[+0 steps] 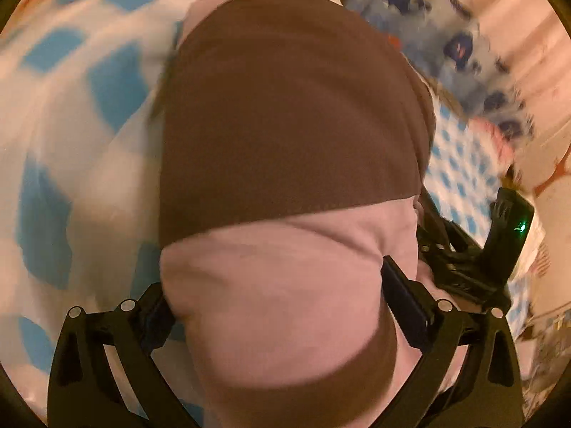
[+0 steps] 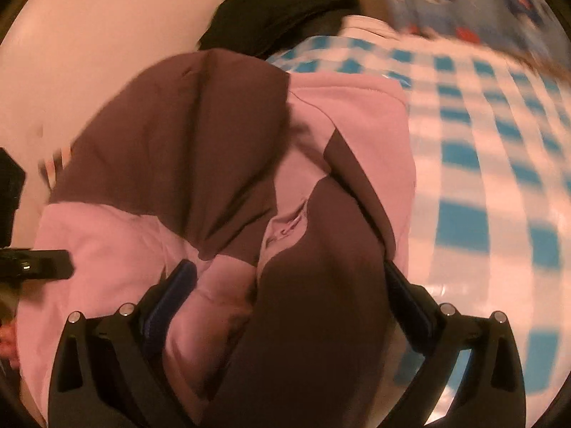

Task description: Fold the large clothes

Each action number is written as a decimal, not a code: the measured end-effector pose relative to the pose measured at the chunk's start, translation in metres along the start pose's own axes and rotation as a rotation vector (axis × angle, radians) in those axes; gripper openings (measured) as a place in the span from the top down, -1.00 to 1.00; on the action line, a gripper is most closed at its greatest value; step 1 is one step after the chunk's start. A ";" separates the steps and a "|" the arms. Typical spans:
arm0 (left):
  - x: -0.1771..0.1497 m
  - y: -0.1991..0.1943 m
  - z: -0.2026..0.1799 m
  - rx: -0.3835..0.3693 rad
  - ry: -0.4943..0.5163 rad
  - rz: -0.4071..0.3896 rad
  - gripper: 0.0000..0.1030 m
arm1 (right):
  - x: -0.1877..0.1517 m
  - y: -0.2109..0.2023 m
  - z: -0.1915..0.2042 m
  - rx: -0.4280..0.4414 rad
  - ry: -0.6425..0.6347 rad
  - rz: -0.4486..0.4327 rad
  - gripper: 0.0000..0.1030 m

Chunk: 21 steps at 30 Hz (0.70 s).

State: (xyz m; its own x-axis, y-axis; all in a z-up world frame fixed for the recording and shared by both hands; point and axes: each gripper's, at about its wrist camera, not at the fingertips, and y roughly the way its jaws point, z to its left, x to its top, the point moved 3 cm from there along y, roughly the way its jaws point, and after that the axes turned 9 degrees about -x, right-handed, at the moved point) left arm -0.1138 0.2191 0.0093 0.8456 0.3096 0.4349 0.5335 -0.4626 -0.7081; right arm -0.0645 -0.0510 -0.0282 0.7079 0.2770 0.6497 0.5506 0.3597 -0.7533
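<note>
A pink and brown garment (image 1: 285, 142) fills the left wrist view, bunched over the blue-and-white checked cloth (image 1: 89, 125). My left gripper (image 1: 278, 303) has its jaws wide apart, with a thick fold of the garment between the fingers. In the right wrist view the same garment (image 2: 221, 164) lies folded in a heap, a zipper showing. My right gripper (image 2: 285, 292) also has its jaws wide apart around the bunched fabric. The right gripper's body (image 1: 499, 242) shows at the right of the left wrist view, and the left gripper (image 2: 32, 264) at the left edge of the right wrist view.
The checked cloth (image 2: 481, 178) covers the surface to the right. A blue patterned fabric (image 1: 446, 42) lies at the back. A dark object (image 2: 271, 18) sits behind the garment. A pale wall (image 2: 89, 35) is on the left.
</note>
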 end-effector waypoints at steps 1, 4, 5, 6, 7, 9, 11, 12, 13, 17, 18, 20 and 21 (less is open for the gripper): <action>-0.007 0.000 -0.002 0.001 0.014 -0.036 -0.88 | 0.002 -0.003 -0.005 -0.007 -0.014 0.038 -0.90; -0.022 0.004 -0.011 0.006 0.004 -0.092 -0.88 | 0.005 -0.033 -0.021 -0.115 0.019 0.082 -0.89; -0.025 0.004 -0.013 0.004 -0.012 -0.104 -0.88 | 0.008 -0.057 -0.019 -0.136 0.027 0.032 -0.89; -0.029 0.004 -0.013 0.000 -0.023 -0.115 -0.88 | 0.010 -0.081 -0.016 -0.112 0.044 -0.033 -0.89; -0.028 0.005 -0.009 -0.001 -0.027 -0.123 -0.88 | 0.014 -0.111 -0.007 -0.064 0.074 -0.120 -0.89; -0.032 0.002 -0.008 0.006 -0.029 -0.134 -0.88 | 0.020 -0.140 0.013 0.004 0.088 -0.220 -0.89; -0.032 0.006 -0.010 0.011 -0.036 -0.136 -0.88 | 0.035 -0.150 0.036 0.192 0.116 -0.318 -0.89; -0.031 0.007 -0.012 0.016 -0.040 -0.136 -0.88 | 0.040 -0.145 0.042 0.272 0.141 -0.331 -0.89; -0.024 0.003 0.000 0.018 -0.044 -0.135 -0.88 | 0.043 -0.129 0.045 0.327 0.176 -0.338 -0.90; -0.028 -0.026 0.011 -0.019 -0.076 -0.153 -0.87 | 0.012 -0.024 0.015 0.181 0.248 -0.169 -0.90; -0.028 -0.045 0.009 0.027 -0.063 -0.224 -0.87 | -0.003 -0.008 0.000 0.245 0.337 -0.159 -0.88; -0.022 -0.071 0.004 0.089 -0.030 -0.342 -0.87 | -0.025 -0.010 -0.025 0.294 0.441 -0.231 -0.87; -0.018 -0.081 0.001 0.090 -0.019 -0.396 -0.87 | -0.028 -0.012 -0.026 0.294 0.442 -0.238 -0.87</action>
State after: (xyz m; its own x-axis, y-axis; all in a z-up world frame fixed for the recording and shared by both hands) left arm -0.1722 0.2521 0.0579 0.5743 0.4645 0.6741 0.8133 -0.2305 -0.5342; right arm -0.0793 -0.0863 -0.0396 0.7317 -0.2172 0.6461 0.6161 0.6163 -0.4905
